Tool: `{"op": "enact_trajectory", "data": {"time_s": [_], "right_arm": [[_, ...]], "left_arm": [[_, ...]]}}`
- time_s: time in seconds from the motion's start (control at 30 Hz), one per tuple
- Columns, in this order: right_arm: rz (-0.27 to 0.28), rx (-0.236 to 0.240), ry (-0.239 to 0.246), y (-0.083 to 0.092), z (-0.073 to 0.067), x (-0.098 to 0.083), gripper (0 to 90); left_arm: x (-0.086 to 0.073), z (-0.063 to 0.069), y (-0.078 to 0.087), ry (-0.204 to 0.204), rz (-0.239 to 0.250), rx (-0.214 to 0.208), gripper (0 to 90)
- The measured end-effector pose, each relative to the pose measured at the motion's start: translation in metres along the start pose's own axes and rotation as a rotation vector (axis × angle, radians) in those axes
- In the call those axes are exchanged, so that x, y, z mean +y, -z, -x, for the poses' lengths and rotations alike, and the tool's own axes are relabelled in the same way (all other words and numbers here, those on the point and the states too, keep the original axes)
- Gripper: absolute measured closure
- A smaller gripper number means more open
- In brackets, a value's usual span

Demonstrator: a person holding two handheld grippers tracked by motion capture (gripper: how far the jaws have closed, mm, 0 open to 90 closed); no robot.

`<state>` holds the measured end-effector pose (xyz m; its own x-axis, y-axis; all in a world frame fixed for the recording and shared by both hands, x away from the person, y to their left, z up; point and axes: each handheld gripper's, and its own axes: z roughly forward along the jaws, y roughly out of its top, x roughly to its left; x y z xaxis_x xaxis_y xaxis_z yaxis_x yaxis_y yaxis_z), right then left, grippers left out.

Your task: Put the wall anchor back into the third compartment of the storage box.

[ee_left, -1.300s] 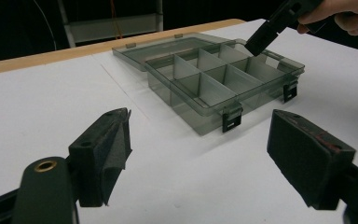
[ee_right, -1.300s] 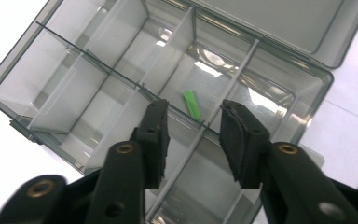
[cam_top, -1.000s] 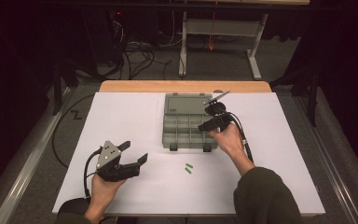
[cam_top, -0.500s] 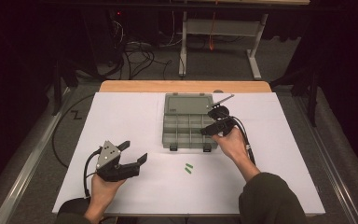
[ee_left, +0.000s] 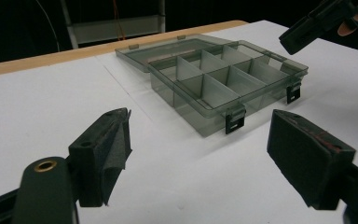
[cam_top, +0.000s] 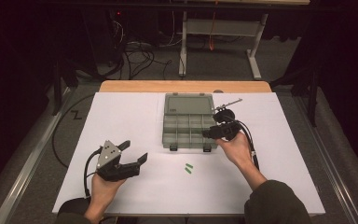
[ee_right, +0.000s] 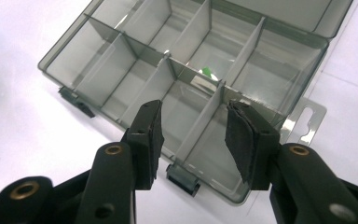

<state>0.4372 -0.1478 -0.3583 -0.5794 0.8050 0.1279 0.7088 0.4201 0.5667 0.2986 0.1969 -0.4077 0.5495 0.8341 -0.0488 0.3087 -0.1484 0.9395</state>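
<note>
A clear grey compartment box [cam_top: 177,135] lies open in the middle of the white table, its lid [cam_top: 189,103] flat behind it. One small green piece [ee_right: 207,71] rests in a back compartment. Two more green pieces [cam_top: 189,168] lie on the table in front of the box. My right gripper [cam_top: 209,133] hovers over the box's front right corner. In the right gripper view it [ee_right: 193,116] is open above a divider, with nothing between the jaws. My left gripper [cam_top: 134,151] rests at the front left, open and empty, and faces the box [ee_left: 223,79] in the left gripper view.
A white sheet [cam_top: 121,116] covers the table, with a wooden edge [cam_top: 182,86] showing at the back. Cables [cam_top: 135,51] and a metal frame [cam_top: 219,28] sit on the dark floor beyond. Black latches [cam_top: 172,147] stick out from the box's front wall.
My right hand has drawn its gripper a little back toward the box's near right corner. The left gripper has stayed where it was.
</note>
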Motion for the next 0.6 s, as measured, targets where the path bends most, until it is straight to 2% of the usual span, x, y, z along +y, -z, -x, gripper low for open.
{"op": "enact_trajectory", "data": {"time_s": [0.37, 0.6], "right_arm": [[-0.015, 0.016, 0.027, 0.003, -0.004, -0.010, 58.1], [-0.028, -0.010, 0.067, 0.006, -0.009, -0.016, 58.1]], "left_arm": [[0.000, 0.000, 0.000, 0.002, 0.001, 0.001, 21.7], [0.000, 0.000, 0.001, 0.000, 0.003, 0.001, 21.8]]}}
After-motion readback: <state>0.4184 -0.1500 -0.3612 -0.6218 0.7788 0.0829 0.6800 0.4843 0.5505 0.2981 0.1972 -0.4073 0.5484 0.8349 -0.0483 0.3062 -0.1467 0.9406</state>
